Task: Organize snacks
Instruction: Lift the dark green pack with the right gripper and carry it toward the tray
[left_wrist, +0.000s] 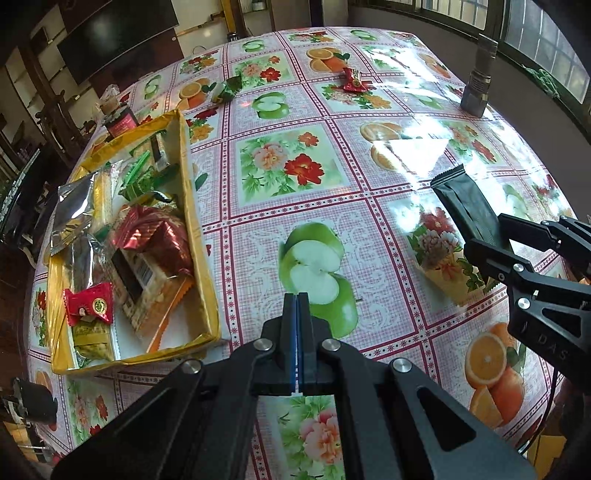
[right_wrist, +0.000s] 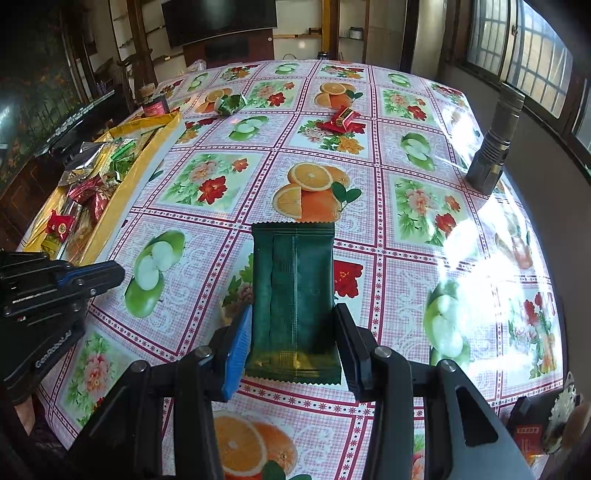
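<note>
Left wrist view: your left gripper (left_wrist: 297, 295) hangs over the surface (left_wrist: 332, 206), its jaws pressed together with nothing between them, tips over a green apple print. To its left sits the yellow box (left_wrist: 192, 206), already crowded with wrapped snacks: a small red candy (left_wrist: 88, 302) near the front corner, a red foil packet (left_wrist: 155, 232) in the middle, a silver pouch (left_wrist: 70, 206) at the left wall, green wrappers further back. A dark jar (left_wrist: 120, 123) stands just behind the box. Far across the cloth lie a green-wrapped candy (left_wrist: 225, 88) and a red-wrapped candy (left_wrist: 352, 79), well apart from each other. A metal flashlight (left_wrist: 478, 85) stands upright near the far right edge. At right your right gripper (left_wrist: 491, 236) holds the dark green packet (left_wrist: 465, 199) by one end, the rest of it sticking out beyond the jaws.

Right wrist view: your right gripper (right_wrist: 291, 347) has its jaws partly apart and clamped on the sides of the dark green packet (right_wrist: 293, 291), seam side facing up, serrated far end pointing away over an orange print. The yellow box (right_wrist: 147, 155) lies at far left, with your left gripper (right_wrist: 110, 275) just in front of it, jaws closed. The green-wrapped candy (right_wrist: 231, 103) and red-wrapped candy (right_wrist: 341, 118) sit on the far surface (right_wrist: 369, 229); the flashlight (right_wrist: 495, 147) stands at right.
</note>
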